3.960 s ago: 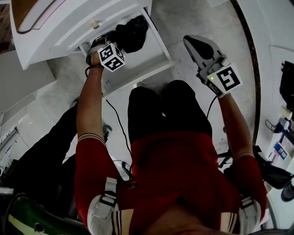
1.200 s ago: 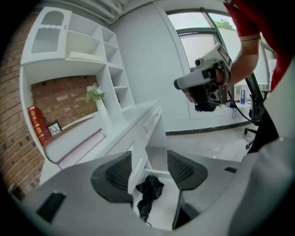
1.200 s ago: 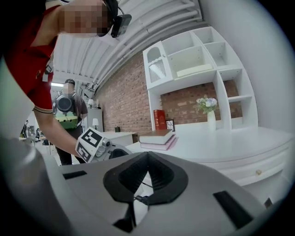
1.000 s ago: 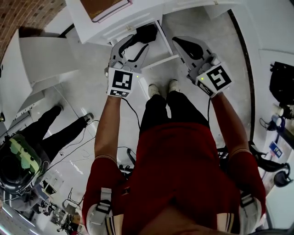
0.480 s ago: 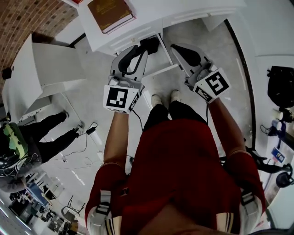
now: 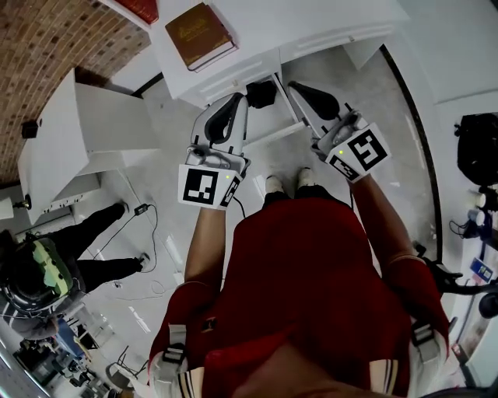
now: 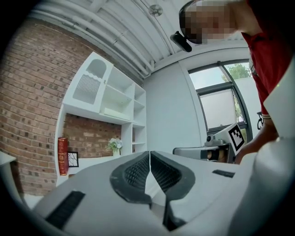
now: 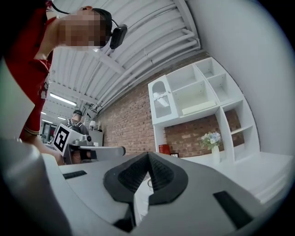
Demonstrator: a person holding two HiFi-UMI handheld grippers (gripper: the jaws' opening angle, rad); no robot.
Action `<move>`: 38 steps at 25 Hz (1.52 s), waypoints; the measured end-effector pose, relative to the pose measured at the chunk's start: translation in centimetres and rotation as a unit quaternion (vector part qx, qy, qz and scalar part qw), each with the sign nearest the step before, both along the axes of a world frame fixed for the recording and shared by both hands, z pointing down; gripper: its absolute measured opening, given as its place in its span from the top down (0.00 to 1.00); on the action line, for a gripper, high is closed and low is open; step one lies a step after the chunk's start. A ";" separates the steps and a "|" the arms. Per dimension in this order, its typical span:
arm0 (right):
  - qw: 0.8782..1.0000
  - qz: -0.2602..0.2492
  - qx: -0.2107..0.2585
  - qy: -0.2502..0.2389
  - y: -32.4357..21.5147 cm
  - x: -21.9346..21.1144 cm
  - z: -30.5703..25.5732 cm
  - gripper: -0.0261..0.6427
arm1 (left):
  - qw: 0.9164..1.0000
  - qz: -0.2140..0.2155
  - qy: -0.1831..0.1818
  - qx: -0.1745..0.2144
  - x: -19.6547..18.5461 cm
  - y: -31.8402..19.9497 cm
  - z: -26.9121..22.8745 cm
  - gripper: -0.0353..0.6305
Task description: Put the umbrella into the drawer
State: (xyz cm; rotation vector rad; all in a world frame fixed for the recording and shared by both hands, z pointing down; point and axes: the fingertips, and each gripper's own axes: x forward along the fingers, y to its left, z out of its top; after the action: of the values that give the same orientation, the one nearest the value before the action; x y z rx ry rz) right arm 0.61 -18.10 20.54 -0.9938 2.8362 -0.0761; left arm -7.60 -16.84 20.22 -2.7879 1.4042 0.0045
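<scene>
- Brick wall (image 7: 32, 92) and white shelves (image 7: 115, 101) are seen at the back of the room, with a white table (image 6: 327, 23) set on a pale floor (image 6: 389, 116).
- A brown book (image 6: 201, 35) is laid on the table, near its front edge.
- The drawer (image 6: 278, 130) under the table is pulled out.
- The umbrella (image 6: 261, 93), a dark bundle, is seen lying inside the drawer, at the end nearest the table.
- The left tongs (image 6: 232, 109) are held raised and level, apart from the umbrella. Their jaws have just been closing and are pressed together with nothing between them.
- The right tongs (image 6: 299, 89) are held alongside, also apart from the umbrella. Their jaws are likewise brought together, and nothing is gripped.
- Both tongs are carried by a person in a red shirt (image 6: 303, 272), whose shoes (image 6: 274, 184) are seen on the floor just in front of the drawer.
- A red book (image 7: 62, 156) and flowers (image 7: 114, 145) are set on a shelf against the brick.
- A second person (image 6: 93, 225) is seen at the left of the head view, well apart from the drawer.
</scene>
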 end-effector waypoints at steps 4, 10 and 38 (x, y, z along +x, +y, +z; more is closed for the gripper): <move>1.000 0.003 0.009 -0.002 1.7 0.1 -1.1 0.96 | 1.000 -0.004 0.009 0.017 -0.4 1.4 -1.9 0.94; 1.000 0.025 0.011 -0.005 2.9 1.0 -1.9 0.96 | 1.000 0.003 0.019 0.024 -0.4 3.3 -2.7 0.94; 0.999 0.026 0.005 0.019 3.9 -0.6 -1.2 0.96 | 0.999 0.029 0.017 0.015 -1.1 3.9 -1.5 0.94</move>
State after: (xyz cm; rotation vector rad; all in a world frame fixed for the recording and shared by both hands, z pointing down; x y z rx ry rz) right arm -0.01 -14.16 19.37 -1.0775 2.8396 -0.0385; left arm -8.73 -12.94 18.69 -2.8171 1.3170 0.0721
